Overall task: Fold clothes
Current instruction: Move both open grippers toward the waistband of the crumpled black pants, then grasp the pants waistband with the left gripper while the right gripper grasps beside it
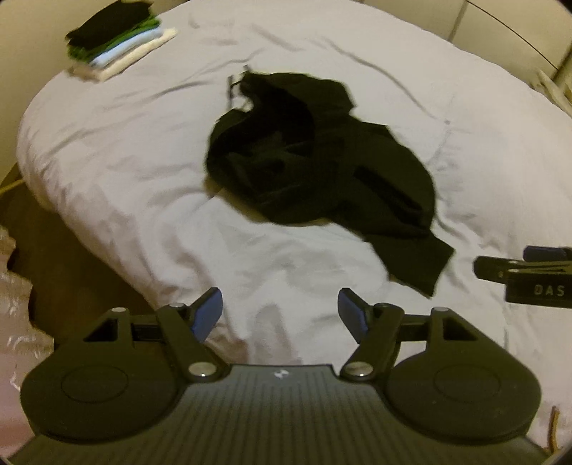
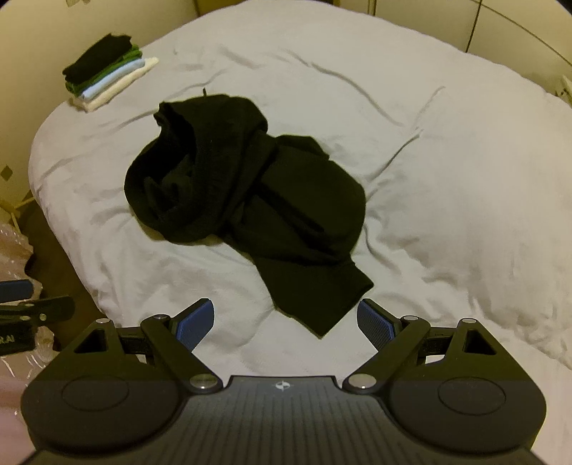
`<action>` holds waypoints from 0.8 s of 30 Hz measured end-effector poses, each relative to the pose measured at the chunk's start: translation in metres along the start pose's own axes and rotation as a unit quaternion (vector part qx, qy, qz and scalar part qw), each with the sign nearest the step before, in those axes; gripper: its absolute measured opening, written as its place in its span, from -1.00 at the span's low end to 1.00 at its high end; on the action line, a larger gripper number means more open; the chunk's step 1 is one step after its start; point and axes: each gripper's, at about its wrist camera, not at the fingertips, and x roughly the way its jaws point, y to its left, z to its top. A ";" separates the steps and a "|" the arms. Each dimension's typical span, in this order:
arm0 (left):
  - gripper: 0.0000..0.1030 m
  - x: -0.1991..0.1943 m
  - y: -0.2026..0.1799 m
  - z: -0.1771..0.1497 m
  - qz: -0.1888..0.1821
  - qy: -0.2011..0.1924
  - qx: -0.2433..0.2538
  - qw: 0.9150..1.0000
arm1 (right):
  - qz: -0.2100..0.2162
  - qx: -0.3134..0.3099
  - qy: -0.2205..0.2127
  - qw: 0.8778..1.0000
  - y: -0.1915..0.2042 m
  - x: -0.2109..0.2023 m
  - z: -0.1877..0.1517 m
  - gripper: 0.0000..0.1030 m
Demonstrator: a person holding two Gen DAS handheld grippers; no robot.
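I am in a bedroom at home: a bed under a rumpled white cover fills nearly the whole frame. A stack of folded clothes sits at its upper left corner, and cream panelled walls close the upper right.
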 end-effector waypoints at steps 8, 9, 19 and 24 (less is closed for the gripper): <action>0.31 0.049 0.056 0.030 0.010 0.022 -0.044 0.999 | -0.007 -0.022 0.029 0.999 0.029 0.047 0.037 0.74; 0.31 0.056 0.060 0.037 0.009 0.024 -0.044 0.999 | -0.008 -0.025 0.033 0.999 0.033 0.053 0.042 0.73; 0.23 0.137 0.089 0.111 -0.002 0.022 0.019 1.000 | -0.021 -0.046 0.024 0.998 0.075 0.113 0.115 0.71; 0.23 0.176 0.103 0.141 -0.018 0.035 0.028 0.999 | -0.024 -0.075 0.002 0.997 0.096 0.137 0.147 0.58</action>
